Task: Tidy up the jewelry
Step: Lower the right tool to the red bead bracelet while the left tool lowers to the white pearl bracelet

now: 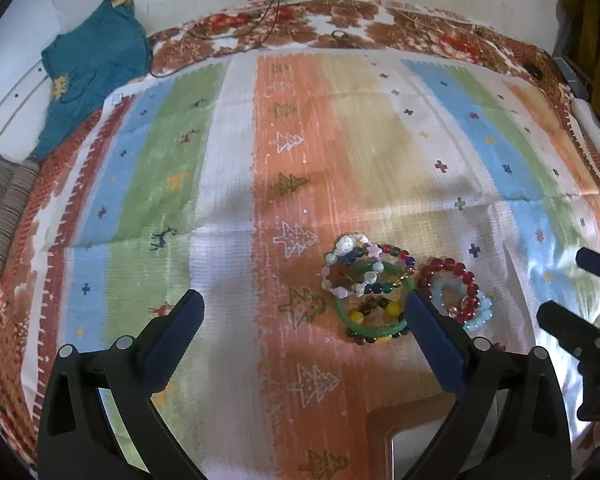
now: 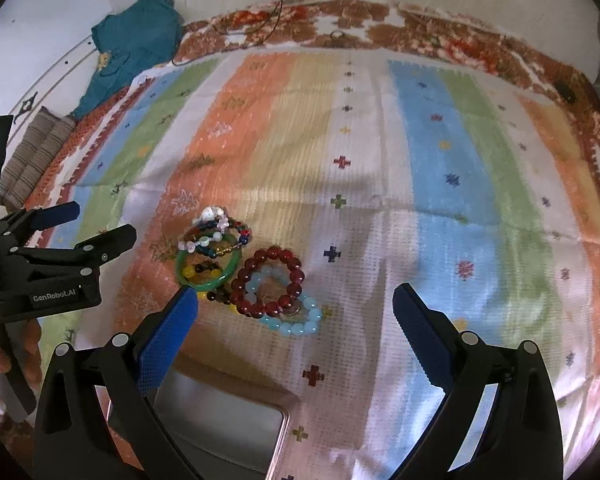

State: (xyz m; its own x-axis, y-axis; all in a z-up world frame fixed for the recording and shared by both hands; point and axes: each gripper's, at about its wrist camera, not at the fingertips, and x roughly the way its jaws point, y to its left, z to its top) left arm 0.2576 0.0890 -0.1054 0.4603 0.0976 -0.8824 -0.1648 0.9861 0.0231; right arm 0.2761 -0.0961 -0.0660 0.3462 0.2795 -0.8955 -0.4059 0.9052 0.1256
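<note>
A pile of bracelets lies on the striped cloth: a green bangle (image 1: 342, 312) (image 2: 231, 270), a white and multicolour bead strand (image 1: 356, 264) (image 2: 216, 226), a dark red bead bracelet (image 1: 460, 276) (image 2: 272, 282) and a pale blue bead bracelet (image 1: 480, 318) (image 2: 300, 326). My left gripper (image 1: 304, 308) is open and empty, its right finger beside the pile. My right gripper (image 2: 294, 304) is open and empty, just in front of the red and blue bracelets. Each gripper shows in the other's view, the left (image 2: 96, 224) and the right (image 1: 568, 284).
A shallow tray (image 2: 236, 428) (image 1: 416, 440) sits at the near edge under the grippers. A teal garment (image 1: 96, 64) (image 2: 136, 40) and a striped folded cloth (image 1: 4, 220) (image 2: 36, 152) lie at the far left. Thin cables (image 1: 268, 12) run along the back.
</note>
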